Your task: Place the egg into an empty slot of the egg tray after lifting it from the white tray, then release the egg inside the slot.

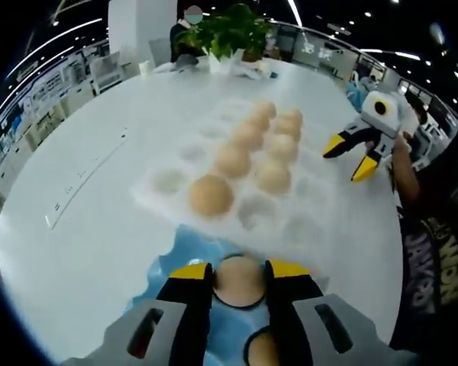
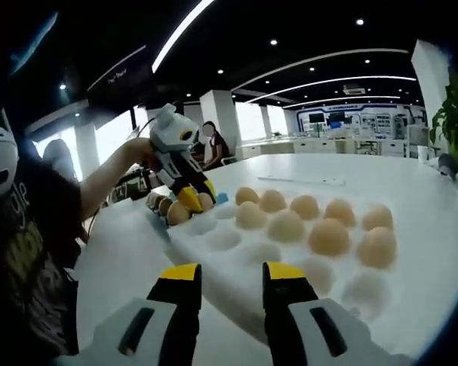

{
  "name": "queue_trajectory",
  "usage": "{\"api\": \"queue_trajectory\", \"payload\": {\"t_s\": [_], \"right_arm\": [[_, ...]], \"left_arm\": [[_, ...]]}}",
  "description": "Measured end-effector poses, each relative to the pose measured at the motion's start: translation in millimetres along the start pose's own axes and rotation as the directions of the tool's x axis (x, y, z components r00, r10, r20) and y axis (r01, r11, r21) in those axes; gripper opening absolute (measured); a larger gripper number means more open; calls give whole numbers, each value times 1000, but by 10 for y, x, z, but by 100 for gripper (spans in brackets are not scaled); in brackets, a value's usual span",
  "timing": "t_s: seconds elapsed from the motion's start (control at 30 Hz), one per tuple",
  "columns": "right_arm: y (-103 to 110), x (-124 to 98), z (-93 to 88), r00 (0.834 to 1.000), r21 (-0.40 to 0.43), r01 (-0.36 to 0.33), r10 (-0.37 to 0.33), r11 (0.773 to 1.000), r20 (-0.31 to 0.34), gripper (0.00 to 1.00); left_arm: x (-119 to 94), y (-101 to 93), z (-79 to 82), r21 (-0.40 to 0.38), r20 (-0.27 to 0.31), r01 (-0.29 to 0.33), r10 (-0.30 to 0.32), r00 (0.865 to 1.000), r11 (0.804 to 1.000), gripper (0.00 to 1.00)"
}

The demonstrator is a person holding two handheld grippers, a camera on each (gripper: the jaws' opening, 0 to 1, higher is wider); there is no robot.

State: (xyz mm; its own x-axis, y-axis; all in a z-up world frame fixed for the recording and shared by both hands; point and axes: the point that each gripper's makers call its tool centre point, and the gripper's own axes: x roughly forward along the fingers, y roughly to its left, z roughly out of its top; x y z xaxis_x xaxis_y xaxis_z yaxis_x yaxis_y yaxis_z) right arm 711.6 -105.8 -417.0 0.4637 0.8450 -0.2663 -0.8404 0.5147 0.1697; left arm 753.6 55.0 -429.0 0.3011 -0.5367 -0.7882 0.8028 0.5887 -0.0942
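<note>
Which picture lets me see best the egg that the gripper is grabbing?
The left gripper view. The egg sits right up close between the left gripper jaws, over a blue holder. In the right gripper view that gripper is far off, and eggs near it are too small to tell which it grips.

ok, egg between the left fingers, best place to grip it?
Across the widest part of the egg, one of the fingers on each side, coming from above. It sits in a blue holder with only the rounded top exposed.
</note>
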Motion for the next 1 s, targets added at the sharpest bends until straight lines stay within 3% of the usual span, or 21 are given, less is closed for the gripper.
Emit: {"api": "queue_trajectory", "payload": {"t_s": [0.4, 1.0], "right_arm": [[-17, 14, 7, 1000, -3, 7, -7, 1000, -3, 33], [15, 3, -7, 999, -14, 18, -18, 1000, -28, 35]], "left_arm": [[-121, 191, 131, 1, 46, -43, 43, 998, 999, 27], [-306, 223, 107, 4, 88, -107, 106, 990, 994, 27]]}}
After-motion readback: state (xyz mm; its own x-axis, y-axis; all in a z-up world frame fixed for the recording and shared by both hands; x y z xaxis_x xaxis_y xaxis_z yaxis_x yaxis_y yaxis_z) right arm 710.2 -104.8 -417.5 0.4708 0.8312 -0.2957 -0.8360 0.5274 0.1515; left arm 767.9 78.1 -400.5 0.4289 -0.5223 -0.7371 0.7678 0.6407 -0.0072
